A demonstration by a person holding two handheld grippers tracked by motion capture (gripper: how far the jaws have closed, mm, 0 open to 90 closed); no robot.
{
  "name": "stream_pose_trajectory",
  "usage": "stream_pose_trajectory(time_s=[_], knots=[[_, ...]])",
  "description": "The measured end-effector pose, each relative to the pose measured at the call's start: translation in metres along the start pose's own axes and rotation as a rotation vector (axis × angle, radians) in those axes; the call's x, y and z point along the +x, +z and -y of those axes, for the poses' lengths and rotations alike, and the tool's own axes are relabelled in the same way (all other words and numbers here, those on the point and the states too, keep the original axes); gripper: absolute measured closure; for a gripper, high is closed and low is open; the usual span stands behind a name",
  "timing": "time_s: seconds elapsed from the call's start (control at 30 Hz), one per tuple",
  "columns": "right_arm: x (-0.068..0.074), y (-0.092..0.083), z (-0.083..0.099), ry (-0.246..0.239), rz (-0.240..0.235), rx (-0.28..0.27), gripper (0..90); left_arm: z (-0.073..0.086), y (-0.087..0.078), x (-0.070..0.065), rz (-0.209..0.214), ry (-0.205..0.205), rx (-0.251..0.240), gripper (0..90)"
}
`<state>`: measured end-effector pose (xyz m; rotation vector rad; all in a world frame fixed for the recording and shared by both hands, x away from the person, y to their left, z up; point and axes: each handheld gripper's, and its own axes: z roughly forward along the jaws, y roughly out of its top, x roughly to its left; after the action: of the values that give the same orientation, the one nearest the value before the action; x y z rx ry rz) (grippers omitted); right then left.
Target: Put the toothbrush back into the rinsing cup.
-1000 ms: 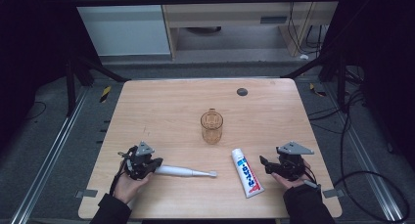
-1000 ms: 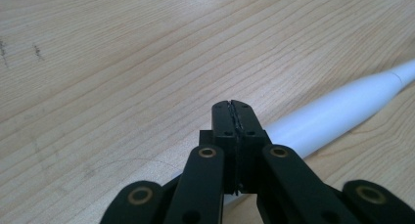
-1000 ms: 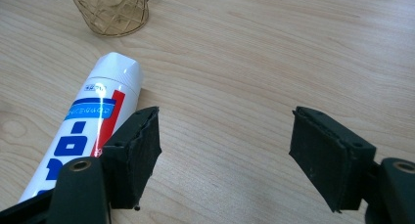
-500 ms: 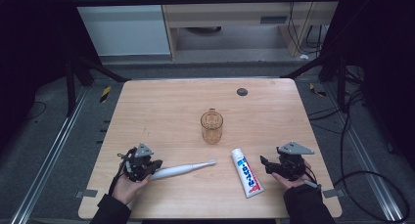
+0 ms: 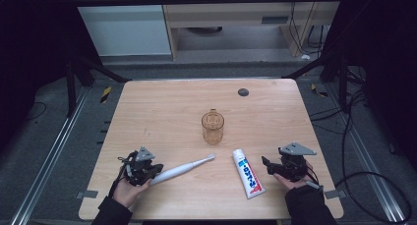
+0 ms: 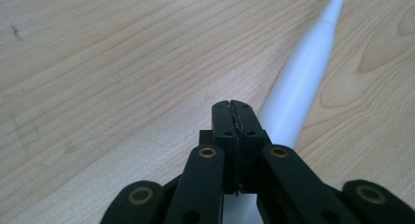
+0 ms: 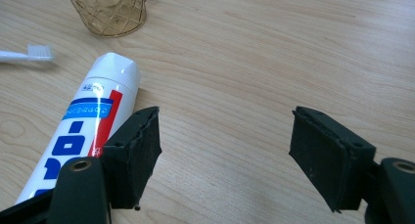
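Observation:
A white toothbrush [image 5: 184, 168] lies slanted on the wooden table [image 5: 162, 112], its bristles toward the amber glass cup [image 5: 212, 126]. My left gripper [image 5: 156, 170] is at its handle end. In the left gripper view the jaws [image 6: 232, 106] are shut pad to pad, and the white handle [image 6: 298, 97] runs out from beneath them. I cannot tell if they touch it. My right gripper [image 5: 265, 163] stands open just right of a white toothpaste tube [image 5: 248, 173]. In the right gripper view the gripper [image 7: 225, 141] has bare wood between its jaws, and its left jaw is beside the tube [image 7: 93, 116].
The cup [image 7: 110, 11] stands near the table's middle, above the tube's cap, with the brush head [image 7: 39, 52] to its left. A small dark round spot [image 5: 243, 92] sits toward the far edge. Dark frame bars and cables surround the table.
The toothbrush has swung: it lay level a second ago and now slants, its head nearer the cup. The left hand has shifted slightly. The right hand and the tube have kept still.

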<state>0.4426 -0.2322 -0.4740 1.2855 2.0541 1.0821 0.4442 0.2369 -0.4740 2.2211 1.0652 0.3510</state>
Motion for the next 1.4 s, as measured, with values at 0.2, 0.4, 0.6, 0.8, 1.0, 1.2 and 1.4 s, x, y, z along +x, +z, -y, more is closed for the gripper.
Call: stream_pose_trajectory(time_s=[0.2,0.4,0.6,0.8,1.0,1.2,1.4], knots=[[0.0,0.0,0.0,0.001,0.002,-0.002,26.9,0.002,-0.001,-0.003,0.007,0.004,0.004,89.0],[0.0,-0.001,0.0,0.002,0.002,-0.002,27.0,0.003,-0.002,-0.005,0.009,0.005,0.004,89.0],[-0.001,-0.001,0.0,0.004,0.004,-0.002,26.9,0.003,-0.004,-0.003,0.006,-0.003,-0.002,89.0],[-0.002,-0.002,-0.001,0.009,0.011,-0.008,26.9,-0.003,-0.013,0.001,0.002,-0.017,-0.042,87.8],[-0.005,-0.005,-0.003,0.01,0.028,-0.019,26.8,-0.014,-0.02,0.005,0.005,-0.018,-0.069,81.4],[-0.007,-0.007,-0.005,0.014,0.042,-0.027,26.7,-0.027,-0.024,0.006,0.014,-0.012,-0.062,64.8],[-0.009,-0.009,-0.007,0.027,0.047,-0.027,26.6,-0.039,-0.026,0.009,0.008,-0.005,-0.063,55.3]])
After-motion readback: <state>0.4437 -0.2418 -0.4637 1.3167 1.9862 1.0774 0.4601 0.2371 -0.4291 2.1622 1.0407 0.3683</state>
